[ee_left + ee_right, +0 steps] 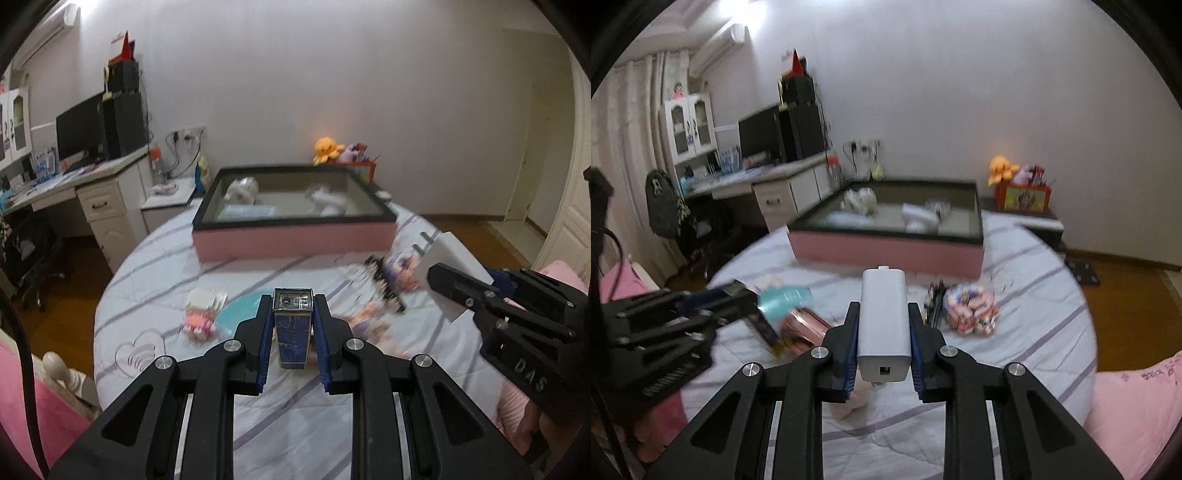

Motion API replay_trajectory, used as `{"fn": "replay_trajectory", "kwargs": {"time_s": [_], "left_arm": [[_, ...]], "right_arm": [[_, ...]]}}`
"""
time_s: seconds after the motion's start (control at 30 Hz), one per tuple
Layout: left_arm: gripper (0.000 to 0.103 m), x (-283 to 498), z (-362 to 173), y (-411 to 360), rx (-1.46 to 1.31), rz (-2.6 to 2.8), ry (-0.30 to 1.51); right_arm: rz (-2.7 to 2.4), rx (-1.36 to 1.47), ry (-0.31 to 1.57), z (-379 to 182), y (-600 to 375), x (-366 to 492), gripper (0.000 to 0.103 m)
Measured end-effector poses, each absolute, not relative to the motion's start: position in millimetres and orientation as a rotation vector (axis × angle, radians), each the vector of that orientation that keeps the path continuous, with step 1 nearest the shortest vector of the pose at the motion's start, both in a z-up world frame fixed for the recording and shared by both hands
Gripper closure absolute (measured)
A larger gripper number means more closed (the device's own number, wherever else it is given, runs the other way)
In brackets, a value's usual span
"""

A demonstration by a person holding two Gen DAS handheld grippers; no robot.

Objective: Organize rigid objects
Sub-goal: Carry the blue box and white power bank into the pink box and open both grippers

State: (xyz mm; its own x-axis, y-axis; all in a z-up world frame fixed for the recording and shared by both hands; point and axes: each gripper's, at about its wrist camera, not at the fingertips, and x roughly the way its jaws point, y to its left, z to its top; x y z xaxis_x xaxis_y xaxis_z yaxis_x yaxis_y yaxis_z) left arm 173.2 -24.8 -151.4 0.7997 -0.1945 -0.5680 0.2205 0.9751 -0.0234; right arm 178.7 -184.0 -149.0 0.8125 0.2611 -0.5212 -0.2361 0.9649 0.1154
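Blue box [291, 332] clamped in left tool [292, 306]

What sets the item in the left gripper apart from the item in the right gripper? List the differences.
Colour: the blue box in the left gripper is dark blue with a silvery top; the white block in the right gripper is plain white.
Shape: the blue box has sharp, square edges; the white block has rounded corners.
Width: the blue box looks narrower between its pads than the white block.
Shared: both are rigid, clamped and lifted off the bed.
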Motion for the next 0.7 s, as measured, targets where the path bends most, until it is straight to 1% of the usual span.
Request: {"fn": "replay_trajectory", "kwargs": {"time_s": [0.3,0.7], "left_arm": [[0.082,161.5,-109.1,-40.6,0.062,-0.227,0.478],[0.082,181.5,-89.3,-46.1,0.100,-0.172,0.387]], "right_arm": [[0.276,0.029,0.458,-112.6,-171.6,166.6,0.079],[0.266,0.032,0.401,-94.5,-171.5,183.7,0.079]]}}
